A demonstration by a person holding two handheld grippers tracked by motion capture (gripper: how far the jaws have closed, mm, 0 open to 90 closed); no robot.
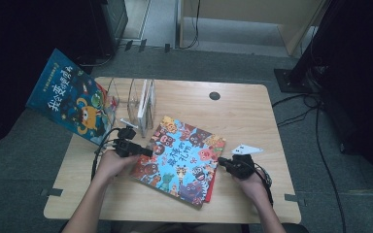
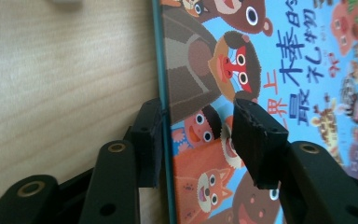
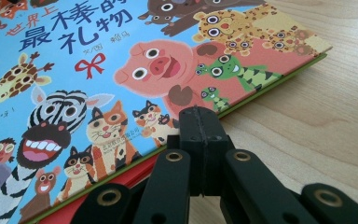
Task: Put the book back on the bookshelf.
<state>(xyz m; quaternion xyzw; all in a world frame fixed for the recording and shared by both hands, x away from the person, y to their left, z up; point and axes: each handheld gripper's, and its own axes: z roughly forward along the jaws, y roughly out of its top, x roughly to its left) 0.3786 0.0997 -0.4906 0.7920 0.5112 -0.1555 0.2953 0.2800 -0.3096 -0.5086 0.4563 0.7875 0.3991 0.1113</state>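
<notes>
Picture book [image 2: 261, 70]: left claw [image 2: 200, 135] straddles its edge; right claw [image 3: 200, 130] closed.

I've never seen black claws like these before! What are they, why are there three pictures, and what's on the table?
A person sits at a wooden table and holds a grabbing tool in each hand. One picture is taken from above. The other two come from small cameras riding on each tool, looking along its black jaws.

A colourful picture book with cartoon animals lies flat, on top of something red. The left tool has one jaw on each side of the book's edge, with a gap showing, so it isn't pinching yet. The right tool is shut, its tip at the book's other edge. Behind stands a clear rack, and a blue book leans at the table's far left corner.
</notes>
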